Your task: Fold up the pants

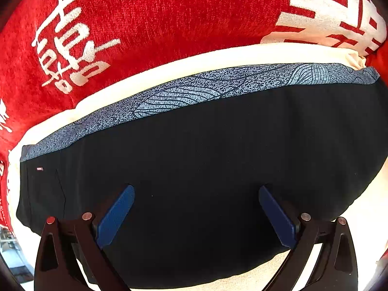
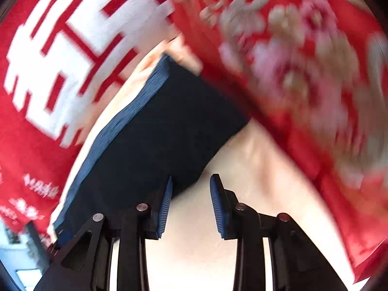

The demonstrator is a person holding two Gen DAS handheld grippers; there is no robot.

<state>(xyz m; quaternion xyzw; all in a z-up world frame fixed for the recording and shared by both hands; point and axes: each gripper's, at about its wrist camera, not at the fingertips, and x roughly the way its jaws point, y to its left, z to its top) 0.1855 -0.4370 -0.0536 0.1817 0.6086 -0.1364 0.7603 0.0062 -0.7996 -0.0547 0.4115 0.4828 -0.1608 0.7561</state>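
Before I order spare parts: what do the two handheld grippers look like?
The left gripper and right gripper look alike: black angular linkage arms with triangular cut-outs and round silver pivot pins, carrying flat blue finger pads. The right gripper's pads show fine ribbing. No cables, sleeves or markings are visible.

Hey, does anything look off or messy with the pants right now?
Nothing stands out. The dark pants lie flat and smooth on the cream cloth, patterned waistband straight. Both the left gripper and right gripper are open, holding nothing.
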